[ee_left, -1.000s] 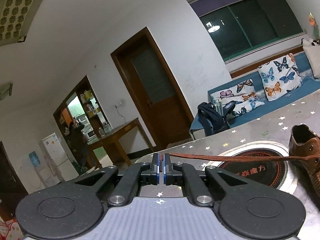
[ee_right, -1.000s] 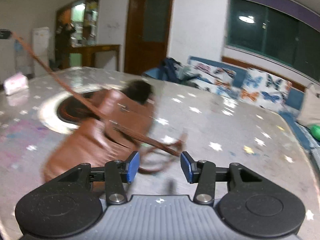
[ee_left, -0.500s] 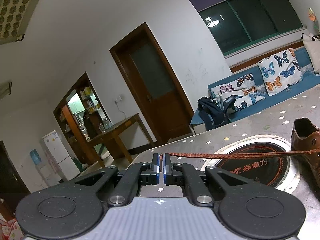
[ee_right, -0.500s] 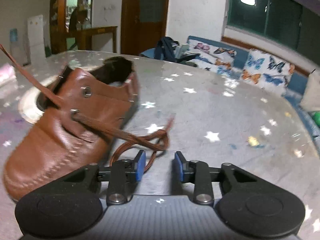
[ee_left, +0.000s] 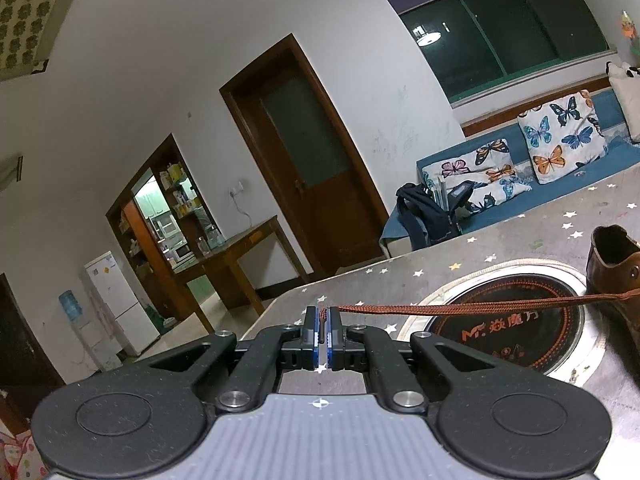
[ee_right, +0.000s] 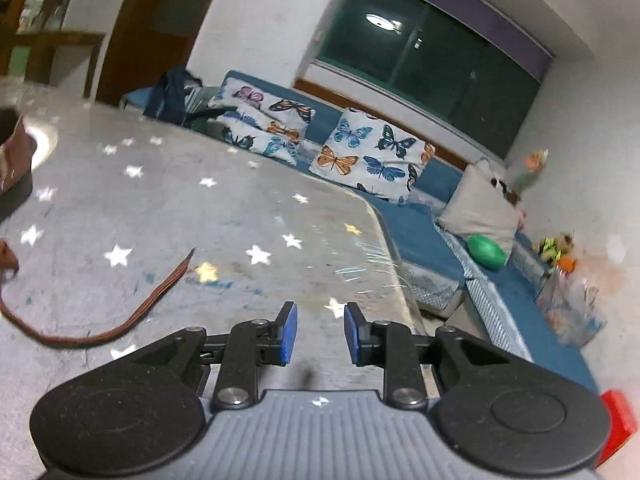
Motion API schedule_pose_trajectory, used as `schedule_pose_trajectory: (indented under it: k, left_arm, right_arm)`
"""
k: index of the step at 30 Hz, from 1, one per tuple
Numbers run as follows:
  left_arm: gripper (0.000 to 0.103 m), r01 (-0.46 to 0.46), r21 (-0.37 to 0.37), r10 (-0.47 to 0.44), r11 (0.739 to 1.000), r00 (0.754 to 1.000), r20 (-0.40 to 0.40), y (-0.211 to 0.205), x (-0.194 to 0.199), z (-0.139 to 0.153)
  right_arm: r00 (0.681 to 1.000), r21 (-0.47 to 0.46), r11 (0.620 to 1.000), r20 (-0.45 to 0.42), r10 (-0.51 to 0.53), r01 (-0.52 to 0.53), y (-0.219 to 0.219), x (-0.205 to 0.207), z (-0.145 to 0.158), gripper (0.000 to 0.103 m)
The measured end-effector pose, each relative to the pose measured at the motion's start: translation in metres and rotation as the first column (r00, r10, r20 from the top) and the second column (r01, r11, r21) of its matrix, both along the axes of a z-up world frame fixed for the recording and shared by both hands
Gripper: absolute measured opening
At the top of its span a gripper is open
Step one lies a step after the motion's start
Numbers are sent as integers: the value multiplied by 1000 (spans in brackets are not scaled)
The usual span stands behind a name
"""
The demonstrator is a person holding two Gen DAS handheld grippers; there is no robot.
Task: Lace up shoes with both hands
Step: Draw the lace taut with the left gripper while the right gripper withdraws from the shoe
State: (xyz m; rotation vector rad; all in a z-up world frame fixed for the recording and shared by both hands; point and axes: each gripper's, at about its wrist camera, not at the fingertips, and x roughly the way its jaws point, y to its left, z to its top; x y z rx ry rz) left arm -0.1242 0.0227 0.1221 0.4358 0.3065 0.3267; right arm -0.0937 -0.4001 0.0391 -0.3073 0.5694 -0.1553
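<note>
At the bottom centre of the left wrist view, the left tool (ee_left: 323, 334) is pressed together on the tip of the brown lace (ee_left: 460, 309), which runs taut toward the right edge of the frame, above the dark round inset (ee_left: 516, 320) in the counter (ee_left: 440, 252), to the brown leather shoe (ee_left: 616, 264). In the right wrist view the right tool (ee_right: 317, 334) has just been closing, yet its blue pads (ee_right: 289, 332) stand apart with nothing between them. To its lower left the other lace end (ee_right: 132, 320) lies slack in a curve on the star-patterned counter; the shoe is only a sliver at the left edge. The flat woven lace looks soft, limp and light, so it is probably best pinched near its stiffer tip; the shoe seems light enough to slide if pulled hard.
</note>
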Motion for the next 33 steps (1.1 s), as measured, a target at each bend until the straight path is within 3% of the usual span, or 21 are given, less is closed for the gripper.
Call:
schedule_pose_trajectory:
  k: [3, 6, 9, 12, 14, 18, 21, 25, 30, 33]
  left_arm:
    - [4, -6, -3, 6, 1000, 1000, -6, 1, 1, -1]
    - [4, -8, -1, 8, 1000, 1000, -9, 1, 2, 0]
    - [4, -9, 2, 9, 1000, 1000, -10, 0, 2, 0]
    - [4, -11, 1, 11, 1000, 1000, -9, 1, 1, 0]
    - [4, -13, -1, 13, 1000, 1000, -11, 3, 1, -1]
    - [4, -17, -4, 17, 1000, 1000, -15, 4, 3, -3]
    - [4, -16, -6, 16, 1000, 1000, -13, 5, 3, -3]
    - [4, -16, -4, 16, 1000, 1000, -8, 4, 4, -1]
    - [4, -20, 1, 20, 1000, 1000, -7, 3, 3, -1]
    - [4, -20, -3, 20, 1000, 1000, -4, 4, 2, 0]
  right_arm:
    - [983, 144, 974, -23, 180, -175, 13, -12, 7, 25]
    - [918, 275, 890, -58, 393, -364, 41, -19, 3, 25]
    - [867, 278, 848, -88, 491, -452, 69, -18, -7, 25]
    - [857, 253, 850, -119, 501, -462, 77, -11, -16, 23]
    - [861, 235, 860, -134, 490, -453, 73, -11, -18, 9]
    - [927, 138, 936, -151, 344, -325, 58, -14, -20, 5]
    - [954, 74, 964, -145, 262, -254, 49, -19, -19, 14]
    - [940, 145, 935, -63, 335, -323, 60, -38, -3, 53]
    - [866, 293, 821, 55, 497, -490, 108, -52, 15, 56]
    - [833, 308, 781, 86, 547, -544, 133, -55, 18, 58]
